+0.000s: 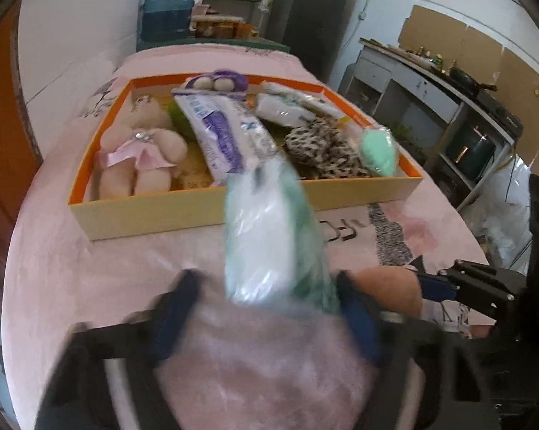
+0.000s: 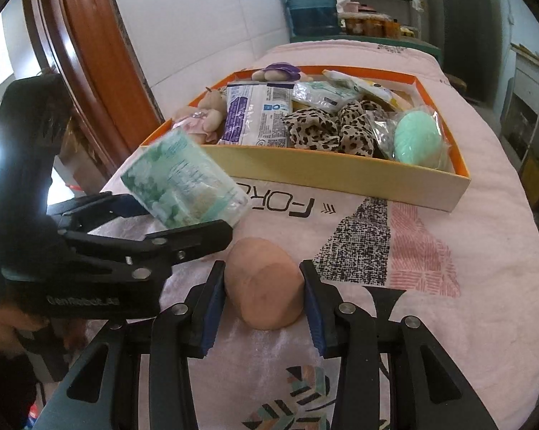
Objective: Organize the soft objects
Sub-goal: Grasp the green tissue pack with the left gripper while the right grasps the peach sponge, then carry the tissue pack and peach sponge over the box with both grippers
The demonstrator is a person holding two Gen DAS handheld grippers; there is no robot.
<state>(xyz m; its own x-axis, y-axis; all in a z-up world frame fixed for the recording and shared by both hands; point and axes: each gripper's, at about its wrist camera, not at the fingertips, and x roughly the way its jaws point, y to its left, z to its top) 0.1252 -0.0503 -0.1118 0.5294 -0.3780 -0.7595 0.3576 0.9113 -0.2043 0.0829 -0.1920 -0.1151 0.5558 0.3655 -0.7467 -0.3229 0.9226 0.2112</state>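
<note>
My left gripper [image 1: 269, 297] is shut on a green-and-white soft packet [image 1: 269, 236], held in the air before the orange-rimmed box [image 1: 197, 211]; the packet also shows in the right wrist view [image 2: 183, 182], as does the left gripper [image 2: 183, 222]. My right gripper [image 2: 264, 286] has its jaws around a peach egg-shaped sponge [image 2: 264, 283] resting on the pink cloth, with the pads touching its sides. The sponge also shows in the left wrist view [image 1: 391, 286]. The box holds a plush bear [image 1: 136, 157], a purple-white packet [image 1: 222, 129], a leopard-print cloth [image 1: 323, 154] and a mint sponge [image 1: 378, 150].
The table is covered by a pink printed cloth [image 2: 430, 286]. A brown wooden frame [image 2: 90, 53] stands at the left. A blue water jug [image 2: 312, 0] and shelves stand behind the table. A stove counter [image 1: 448, 82] is at the right.
</note>
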